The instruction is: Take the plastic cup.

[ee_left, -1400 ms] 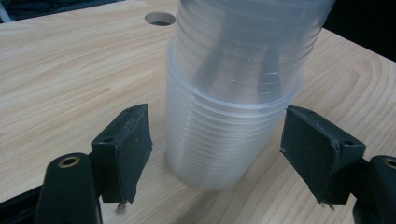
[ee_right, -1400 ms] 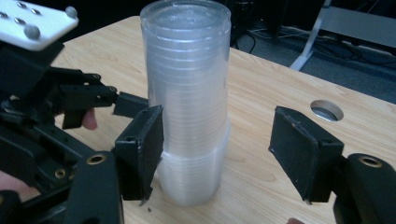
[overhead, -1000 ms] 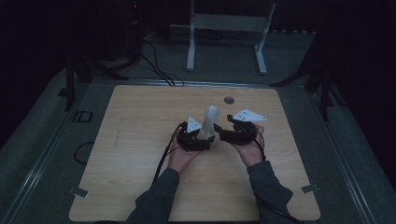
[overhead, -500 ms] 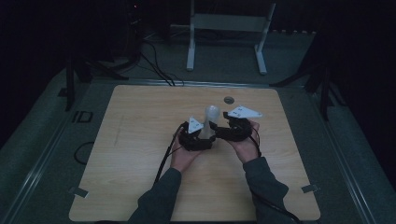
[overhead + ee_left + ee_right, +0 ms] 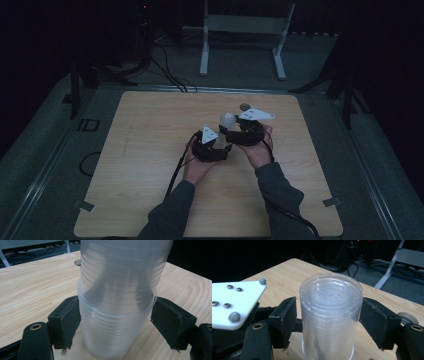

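Note:
A stack of clear plastic cups (image 5: 227, 120) stands above the middle of the wooden table (image 5: 150, 150). My left gripper (image 5: 221, 141) is shut on the lower part of the stack (image 5: 117, 302), with both black pads (image 5: 68, 320) against the ribbed wall. My right gripper (image 5: 232, 129) reaches in from the right around the upper cup (image 5: 330, 315). Its jaws have just been opening and now stand open, with a small gap on each side of the cup. The white three-cornered plate (image 5: 234, 302) of the left gripper lies close by.
A small round dark object (image 5: 245, 106) lies on the table just beyond the grippers. Behind the table stands a white metal frame (image 5: 240, 25), with cables (image 5: 165, 70) on the floor to its left. Bare tabletop stretches to the left and the front.
My right gripper has shifted a little left, closer to the left gripper and the cups. The stack looks shorter and more upright. The left hand has stayed put.

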`<state>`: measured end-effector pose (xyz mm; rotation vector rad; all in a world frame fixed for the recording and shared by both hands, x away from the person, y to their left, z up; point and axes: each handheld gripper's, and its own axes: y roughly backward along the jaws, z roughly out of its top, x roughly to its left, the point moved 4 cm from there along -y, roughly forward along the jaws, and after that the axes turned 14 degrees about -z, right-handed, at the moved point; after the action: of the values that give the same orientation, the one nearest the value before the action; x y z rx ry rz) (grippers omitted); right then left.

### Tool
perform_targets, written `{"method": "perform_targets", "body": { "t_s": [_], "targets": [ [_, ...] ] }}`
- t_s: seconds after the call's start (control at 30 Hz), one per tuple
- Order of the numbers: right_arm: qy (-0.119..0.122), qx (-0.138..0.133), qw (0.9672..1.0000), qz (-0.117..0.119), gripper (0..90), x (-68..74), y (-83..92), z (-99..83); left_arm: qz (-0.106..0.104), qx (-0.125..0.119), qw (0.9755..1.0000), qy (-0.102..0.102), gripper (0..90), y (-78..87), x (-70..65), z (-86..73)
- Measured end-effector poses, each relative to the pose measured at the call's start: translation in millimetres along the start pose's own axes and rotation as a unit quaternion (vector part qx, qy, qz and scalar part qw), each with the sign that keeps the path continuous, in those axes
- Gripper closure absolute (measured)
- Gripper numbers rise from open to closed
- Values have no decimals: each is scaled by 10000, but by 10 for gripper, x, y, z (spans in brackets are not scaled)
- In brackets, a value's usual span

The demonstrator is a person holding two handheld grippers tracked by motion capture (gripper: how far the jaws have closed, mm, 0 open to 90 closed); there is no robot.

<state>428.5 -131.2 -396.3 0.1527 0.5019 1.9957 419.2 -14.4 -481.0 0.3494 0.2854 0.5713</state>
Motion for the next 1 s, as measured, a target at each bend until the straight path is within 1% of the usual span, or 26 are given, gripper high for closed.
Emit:
{"method": "perform_targets", "body": {
  "t_s": [0.07,0.17,0.27,0.53,0.57,0.67,0.73,1.0],
  "targets": [
    [22,-1,10000,-11,312,8,-22,14,21,18,10000,-26,233,-6,-3,-1],
    [-27,49,10000,-39,360,4,-49,25,66,-12,10000,-8,221,-18,-3,4],
    [-98,35,9999,-17,379,-7,-46,30,78,2,10000,-35,201,-39,-8,9],
    [-119,27,9999,-15,389,-15,-35,26,152,-63,9999,-50,188,-87,-11,16],
    [-151,35,9999,1,389,-17,-33,28,168,-75,9998,-56,189,-88,-11,18],
    [-198,32,9998,31,390,-16,-32,31,242,-128,9995,-123,194,-92,-14,25],
    [-201,42,9998,28,390,-15,-31,33,221,-135,9996,-112,204,-93,-14,23],
    [-200,15,9998,12,391,-16,-22,52,252,-155,9995,-137,210,-86,-22,30]
  ]
}}
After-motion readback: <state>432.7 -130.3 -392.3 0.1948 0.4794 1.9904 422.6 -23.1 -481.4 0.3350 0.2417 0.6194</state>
